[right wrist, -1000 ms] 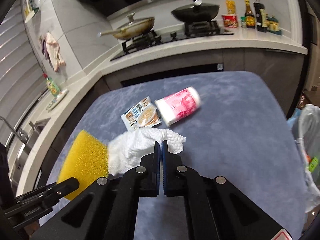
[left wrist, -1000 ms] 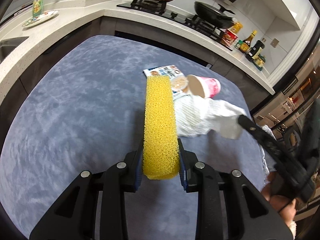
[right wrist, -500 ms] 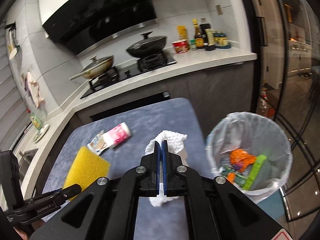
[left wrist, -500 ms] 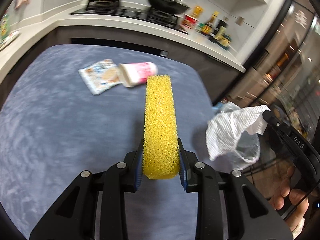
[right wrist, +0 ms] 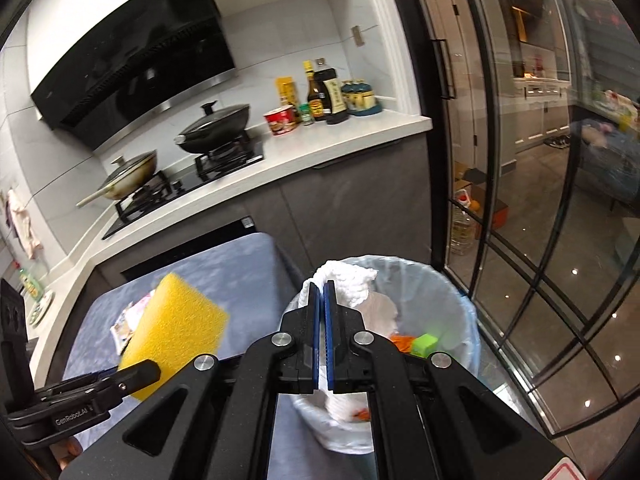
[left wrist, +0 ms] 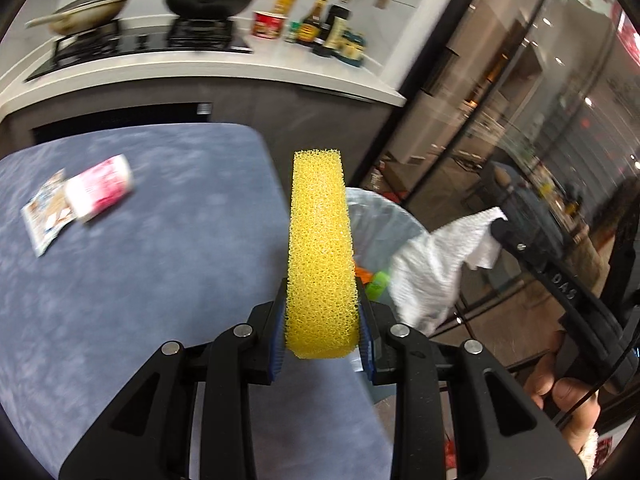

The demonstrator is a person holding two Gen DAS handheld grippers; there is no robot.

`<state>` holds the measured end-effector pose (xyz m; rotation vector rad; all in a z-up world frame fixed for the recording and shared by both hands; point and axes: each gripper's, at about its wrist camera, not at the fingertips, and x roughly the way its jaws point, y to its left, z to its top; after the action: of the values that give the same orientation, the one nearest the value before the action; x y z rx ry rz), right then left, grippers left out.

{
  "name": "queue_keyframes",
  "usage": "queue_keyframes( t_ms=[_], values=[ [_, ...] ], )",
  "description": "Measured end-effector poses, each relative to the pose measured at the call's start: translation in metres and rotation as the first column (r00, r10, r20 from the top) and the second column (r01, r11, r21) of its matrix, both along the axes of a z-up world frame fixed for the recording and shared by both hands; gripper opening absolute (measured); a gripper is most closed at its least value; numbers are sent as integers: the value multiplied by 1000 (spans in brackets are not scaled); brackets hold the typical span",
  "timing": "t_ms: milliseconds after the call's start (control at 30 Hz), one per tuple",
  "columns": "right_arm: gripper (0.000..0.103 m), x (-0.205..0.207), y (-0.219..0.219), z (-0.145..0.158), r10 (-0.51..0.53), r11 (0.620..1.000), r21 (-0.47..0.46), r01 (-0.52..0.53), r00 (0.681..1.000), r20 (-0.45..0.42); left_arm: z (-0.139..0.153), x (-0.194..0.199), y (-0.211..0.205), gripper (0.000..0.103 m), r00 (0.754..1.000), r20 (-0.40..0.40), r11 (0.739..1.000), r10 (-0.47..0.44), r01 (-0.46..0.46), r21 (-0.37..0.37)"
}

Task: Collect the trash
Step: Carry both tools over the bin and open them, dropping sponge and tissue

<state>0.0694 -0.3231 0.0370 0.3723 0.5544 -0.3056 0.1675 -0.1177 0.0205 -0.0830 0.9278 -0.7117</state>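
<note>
My left tool (left wrist: 322,340) grips the yellow sponge (left wrist: 321,256) by its near end; its long axis points straight forward, above the table (left wrist: 140,280) edge. My right tool (right wrist: 321,292) is closed on the white paper towel (right wrist: 352,280), which hangs over the trash bin (right wrist: 460,300).

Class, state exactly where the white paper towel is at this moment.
The white paper towel is pinched in the right gripper, hanging above the open trash bin beside the blue table's edge.
</note>
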Motion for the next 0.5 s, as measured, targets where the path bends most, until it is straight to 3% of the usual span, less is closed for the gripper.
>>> queue_keyframes(
  t_ms=[500],
  values=[
    [4, 15, -47, -38, -50, 997, 48, 54, 996, -72, -39, 15, -106, 29, 992, -48, 991, -118, 121, 58]
  ],
)
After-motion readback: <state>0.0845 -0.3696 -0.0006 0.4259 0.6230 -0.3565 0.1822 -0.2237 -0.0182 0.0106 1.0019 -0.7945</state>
